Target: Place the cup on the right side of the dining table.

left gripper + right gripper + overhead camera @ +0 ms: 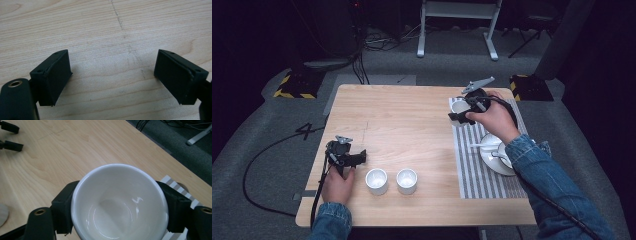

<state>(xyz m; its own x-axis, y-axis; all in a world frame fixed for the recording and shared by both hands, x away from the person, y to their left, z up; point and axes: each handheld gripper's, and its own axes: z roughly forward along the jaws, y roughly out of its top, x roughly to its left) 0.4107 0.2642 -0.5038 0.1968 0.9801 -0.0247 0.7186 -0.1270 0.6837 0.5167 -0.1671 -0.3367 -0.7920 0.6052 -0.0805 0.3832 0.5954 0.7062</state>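
Observation:
A white bowl [120, 205] sits between the two jaws of my right gripper [118, 195], which press on its sides. In the high view this bowl [458, 106] is at the far left corner of the striped placemat [479, 172], with my right gripper [457, 114] shut on it. I cannot tell whether it rests on the mat or is lifted. My left gripper [360, 158] stands open near the table's left front, its jaws pointing toward two small white cups [376, 180] [407, 180]. In the left gripper view the left gripper [116, 71] is over bare wood with nothing in it.
A white plate [492, 161] with a spoon [484, 144] lies on the placemat under my right forearm. The wooden table [412, 115] carries a faint pencil line [125, 37]. In the right gripper view the left gripper [8, 136] shows far off. Cables and a stand are on the floor beyond.

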